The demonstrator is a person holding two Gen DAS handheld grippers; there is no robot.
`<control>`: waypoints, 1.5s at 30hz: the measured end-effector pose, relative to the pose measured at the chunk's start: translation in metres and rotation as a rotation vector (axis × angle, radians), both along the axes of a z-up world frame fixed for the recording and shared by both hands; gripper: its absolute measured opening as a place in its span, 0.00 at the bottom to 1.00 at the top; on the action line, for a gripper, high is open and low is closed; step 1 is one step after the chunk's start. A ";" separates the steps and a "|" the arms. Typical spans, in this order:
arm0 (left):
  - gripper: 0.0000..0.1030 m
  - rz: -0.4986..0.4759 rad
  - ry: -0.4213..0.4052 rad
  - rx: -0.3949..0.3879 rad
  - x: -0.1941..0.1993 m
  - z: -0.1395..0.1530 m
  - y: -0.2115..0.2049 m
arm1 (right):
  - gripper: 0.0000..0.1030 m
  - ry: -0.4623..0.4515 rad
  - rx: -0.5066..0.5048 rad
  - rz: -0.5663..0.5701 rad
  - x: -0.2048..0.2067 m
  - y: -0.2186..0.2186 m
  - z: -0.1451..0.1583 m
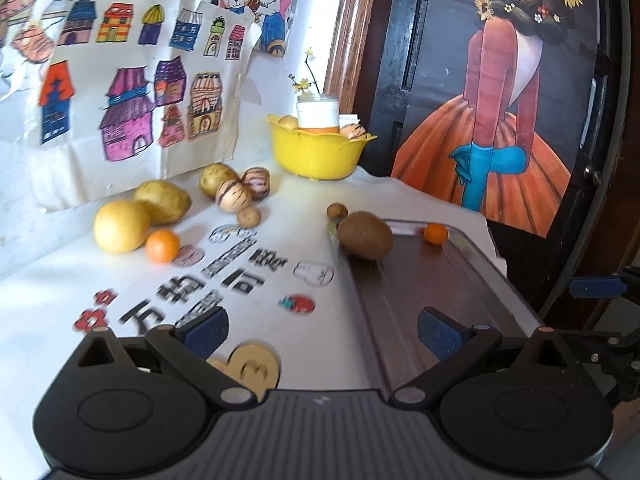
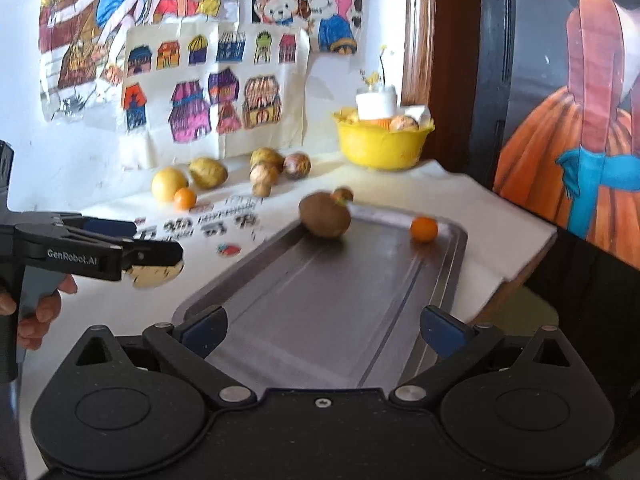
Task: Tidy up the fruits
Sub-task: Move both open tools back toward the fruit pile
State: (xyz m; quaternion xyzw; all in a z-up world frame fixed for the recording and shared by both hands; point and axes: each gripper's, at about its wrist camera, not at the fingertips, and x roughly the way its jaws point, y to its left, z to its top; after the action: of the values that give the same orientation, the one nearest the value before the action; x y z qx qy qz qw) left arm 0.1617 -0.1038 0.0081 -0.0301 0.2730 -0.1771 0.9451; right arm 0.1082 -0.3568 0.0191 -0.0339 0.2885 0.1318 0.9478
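A dark metal tray (image 2: 320,304) lies on the white table, also in the left wrist view (image 1: 448,292). On its far end sit a brown kiwi (image 2: 325,215) (image 1: 365,235) and a small orange (image 2: 424,229) (image 1: 436,234). A smaller kiwi (image 1: 337,211) lies just behind. By the wall lie a yellow fruit (image 1: 121,226), an orange (image 1: 162,245), potatoes (image 1: 162,201) and striped fruits (image 1: 234,196). My left gripper (image 1: 322,332) is open and empty over the tray's near left edge; it also shows in the right wrist view (image 2: 156,256). My right gripper (image 2: 324,330) is open and empty over the tray's near end.
A yellow bowl (image 1: 316,152) with fruit and a white jar (image 1: 318,110) stands at the back, also in the right wrist view (image 2: 380,142). Drawings hang on the wall. The table edge and a dark door with a poster (image 1: 504,100) are at the right.
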 end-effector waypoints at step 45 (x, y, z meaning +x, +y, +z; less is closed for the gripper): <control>1.00 0.363 0.082 0.050 0.072 -0.001 0.141 | 0.99 0.045 -0.099 0.201 0.119 0.114 0.004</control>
State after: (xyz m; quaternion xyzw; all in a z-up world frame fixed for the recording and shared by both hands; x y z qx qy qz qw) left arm 0.2340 0.0372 0.0070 -0.0625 0.3058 0.0047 0.9500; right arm 0.2272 -0.2427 0.0229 -0.1066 0.3111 0.2122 0.9202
